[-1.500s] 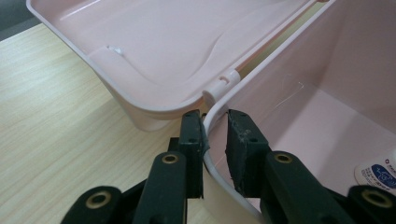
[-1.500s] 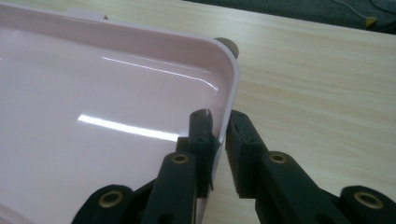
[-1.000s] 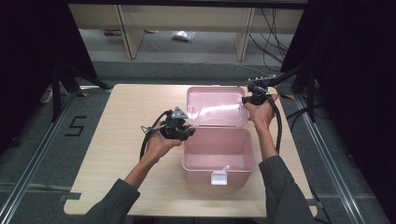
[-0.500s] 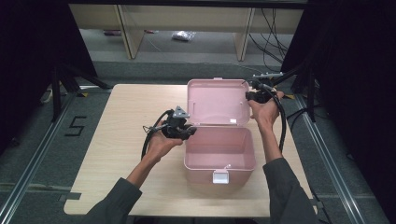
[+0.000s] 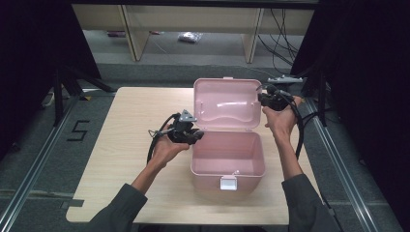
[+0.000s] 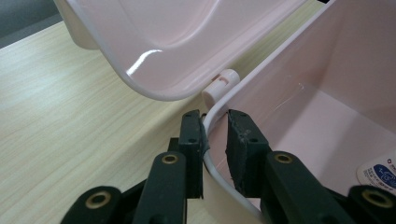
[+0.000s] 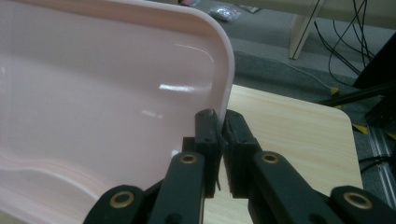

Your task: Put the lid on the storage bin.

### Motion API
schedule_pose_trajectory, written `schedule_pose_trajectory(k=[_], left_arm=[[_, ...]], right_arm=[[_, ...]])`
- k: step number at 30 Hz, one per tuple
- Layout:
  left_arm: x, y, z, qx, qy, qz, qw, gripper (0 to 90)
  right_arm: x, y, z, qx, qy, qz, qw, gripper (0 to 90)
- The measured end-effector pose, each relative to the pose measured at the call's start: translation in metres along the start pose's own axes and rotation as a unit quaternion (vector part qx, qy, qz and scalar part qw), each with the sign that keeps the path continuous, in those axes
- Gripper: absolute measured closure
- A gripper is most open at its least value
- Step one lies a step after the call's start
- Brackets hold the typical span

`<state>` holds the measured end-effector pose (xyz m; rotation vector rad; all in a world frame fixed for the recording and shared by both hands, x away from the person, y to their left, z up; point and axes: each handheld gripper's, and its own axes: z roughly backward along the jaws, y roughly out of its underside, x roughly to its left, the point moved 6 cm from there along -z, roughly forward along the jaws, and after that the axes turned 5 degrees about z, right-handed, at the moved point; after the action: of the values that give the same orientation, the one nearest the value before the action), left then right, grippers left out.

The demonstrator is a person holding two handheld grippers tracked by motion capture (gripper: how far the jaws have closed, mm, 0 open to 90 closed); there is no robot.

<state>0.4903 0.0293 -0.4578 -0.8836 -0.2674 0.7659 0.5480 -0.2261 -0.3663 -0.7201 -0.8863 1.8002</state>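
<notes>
A pink plastic box (image 5: 263, 162) stands open on the wooden table (image 5: 130, 121), its lid (image 5: 227, 104) raised upright at the back. A white latch (image 5: 228, 182) hangs on the front wall. My left gripper (image 5: 193, 135) sits at the box's left rear corner. In the left gripper view, the left gripper (image 6: 215, 116) has its jaws astride the box's rim (image 6: 211, 154), just in front of the white hinge (image 6: 220, 84). My right gripper (image 5: 266, 100) is at the lid's right edge. In the right gripper view, the right gripper (image 7: 223, 116) is shut on the lid's edge (image 7: 226, 70).
A sticker (image 6: 380, 170) lies on the box's floor. Behind the table are wooden shelf legs (image 5: 251, 38), a plastic bag (image 5: 189, 36) on the floor and a power strip (image 5: 287, 78) with cables at the back right. Bare tabletop lies left of the box.
The right gripper has swung the lid up and back, from tilted over the box to upright. The left gripper has stayed on the box's rim.
</notes>
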Motion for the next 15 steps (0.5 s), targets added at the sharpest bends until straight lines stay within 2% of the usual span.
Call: schedule_pose_trajectory(k=[2, 8, 11, 12, 14, 15], left_arm=[[0.000, 0.000, 0.000, 0.000, -0.002, -0.001, 1.0000, 75.9], [0.000, 0.000, 0.000, 0.000, 0.000, -0.001, 1.0000, 75.9], [0.000, 0.000, 0.000, 0.000, -0.001, -0.001, 1.0000, 75.9], [0.001, 0.000, -0.001, -0.001, 0.002, -0.001, 1.0000, 75.9], [0.001, 0.000, 0.000, 0.000, 0.000, -0.001, 1.0000, 75.9], [0.001, 0.000, -0.001, -0.002, 0.002, 0.000, 1.0000, 75.8]], right_arm=[[0.002, 0.000, 0.003, -0.005, -0.003, -0.008, 1.0000, 86.1], [0.003, -0.001, 0.013, -0.006, -0.003, 0.011, 0.9999, 86.0], [0.005, 0.000, 0.017, -0.013, -0.003, 0.003, 0.9999, 86.0], [0.004, 0.000, 0.019, -0.015, -0.004, 0.011, 0.9998, 86.1], [0.007, 0.001, 0.023, -0.018, -0.006, 0.004, 0.9998, 86.2], [0.006, 0.001, 0.025, -0.021, -0.007, 0.008, 0.9997, 86.2]])
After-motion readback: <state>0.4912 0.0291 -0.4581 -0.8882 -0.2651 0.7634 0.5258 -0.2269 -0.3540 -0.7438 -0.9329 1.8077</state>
